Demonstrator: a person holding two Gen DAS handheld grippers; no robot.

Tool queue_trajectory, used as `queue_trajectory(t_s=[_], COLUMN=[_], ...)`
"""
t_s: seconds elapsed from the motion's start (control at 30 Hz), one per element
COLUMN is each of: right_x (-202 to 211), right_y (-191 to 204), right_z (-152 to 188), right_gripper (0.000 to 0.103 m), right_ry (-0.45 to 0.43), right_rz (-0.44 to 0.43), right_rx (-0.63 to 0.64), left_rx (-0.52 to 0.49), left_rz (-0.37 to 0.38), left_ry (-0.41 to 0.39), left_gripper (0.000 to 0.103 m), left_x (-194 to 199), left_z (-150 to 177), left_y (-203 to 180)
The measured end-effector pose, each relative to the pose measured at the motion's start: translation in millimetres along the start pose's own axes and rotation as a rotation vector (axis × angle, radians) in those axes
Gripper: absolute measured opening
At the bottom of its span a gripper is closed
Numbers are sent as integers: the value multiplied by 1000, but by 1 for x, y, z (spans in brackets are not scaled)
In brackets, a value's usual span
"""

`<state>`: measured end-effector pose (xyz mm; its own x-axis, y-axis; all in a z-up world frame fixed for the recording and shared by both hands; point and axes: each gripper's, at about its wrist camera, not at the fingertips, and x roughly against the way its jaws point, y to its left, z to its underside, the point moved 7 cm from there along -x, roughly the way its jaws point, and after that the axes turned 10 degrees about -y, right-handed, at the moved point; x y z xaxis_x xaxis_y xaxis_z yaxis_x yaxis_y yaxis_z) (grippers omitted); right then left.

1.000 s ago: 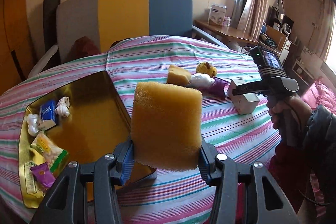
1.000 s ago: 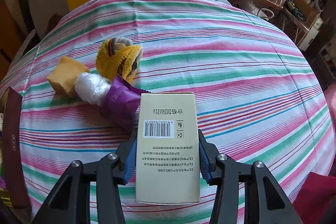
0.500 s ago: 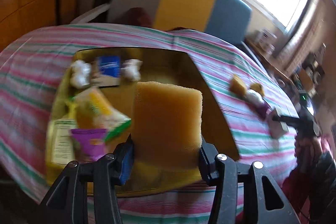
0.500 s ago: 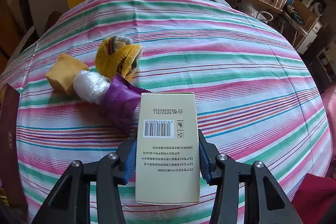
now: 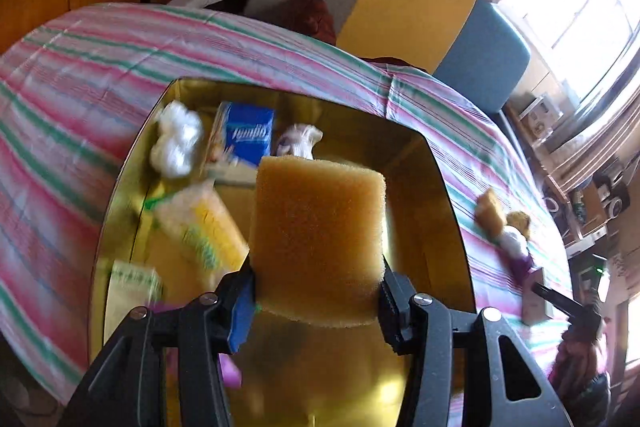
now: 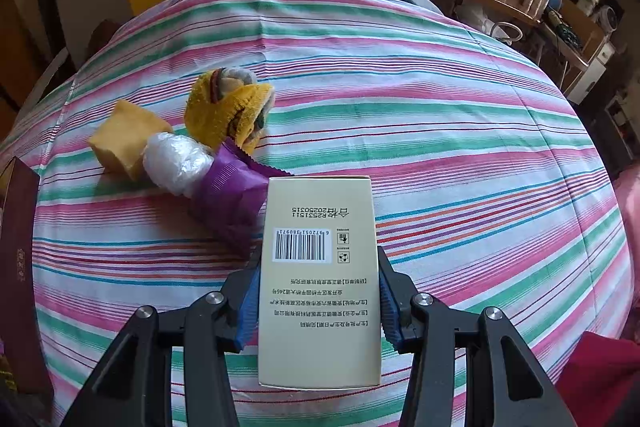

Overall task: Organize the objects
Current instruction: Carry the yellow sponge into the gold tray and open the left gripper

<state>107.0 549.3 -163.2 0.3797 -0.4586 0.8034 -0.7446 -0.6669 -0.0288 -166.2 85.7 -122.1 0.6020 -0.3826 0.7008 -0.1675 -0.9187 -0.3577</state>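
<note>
Sponge (image 5: 318,239) pinched in left claw (image 5: 316,303) over gold tray (image 5: 440,211), carton (image 6: 319,279) clamped in right claw (image 6: 319,303)

I see the bench (image 6: 440,131) under striped cloth carrying a gold tray (image 5: 448,211), sponge block (image 6: 124,139), yellow sock (image 6: 224,111), plastic wad (image 6: 176,163), purple packet (image 6: 228,203).

In the tray (image 5: 448,195) lie a tissue pack (image 5: 249,135) and snack packets (image 5: 202,223); right of the tray, on the tablecloth (image 6: 400,115), sit a sponge piece (image 6: 124,139) and a rolled sock (image 6: 226,109).
</note>
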Motion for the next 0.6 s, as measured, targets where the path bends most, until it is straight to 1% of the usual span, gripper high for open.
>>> queue_trajectory(t_s=[0.1, 0.13, 0.2, 0.27, 0.33, 0.37, 0.43, 0.5, 0.57, 0.6], right_x=[-1, -1, 0, 0, 1, 1, 0, 1, 1, 2], right_y=[0, 0, 0, 1, 1, 1, 1, 1, 1, 0], right_z=[-1, 0, 0, 0, -1, -1, -1, -1, -1, -1], right_gripper=[50, 50, 50, 50, 50, 50, 50, 50, 50, 50], right_ry=[1, 1, 0, -1, -2, -2, -1, -1, -2, -2], right_rz=[-2, -3, -6, -7, -10, -10, -11, -10, -9, -8], right_rx=[-1, -1, -1, 1, 1, 1, -1, -4, -9, -12], left_rx=[12, -4, -20, -39, -65, -75, -70, -70, -87, -93], left_rz=[-1, -17, -77, -127, -173, -180, -172, -164, -159, -153], left_ry=[35, 53, 80, 93, 98, 94, 108, 117, 110, 106], left_gripper=[52, 52, 52, 52, 54, 54, 55, 59, 73, 75], left_x=[-21, -31, -48, -60, -66, -65, -62, -60, -55, -53], left_z=[-5, -5, -3, -1, 0, 0, 2, 3, 3, 3], left_y=[-5, -5, 4, 14, 22, 22, 22, 21, 19, 17])
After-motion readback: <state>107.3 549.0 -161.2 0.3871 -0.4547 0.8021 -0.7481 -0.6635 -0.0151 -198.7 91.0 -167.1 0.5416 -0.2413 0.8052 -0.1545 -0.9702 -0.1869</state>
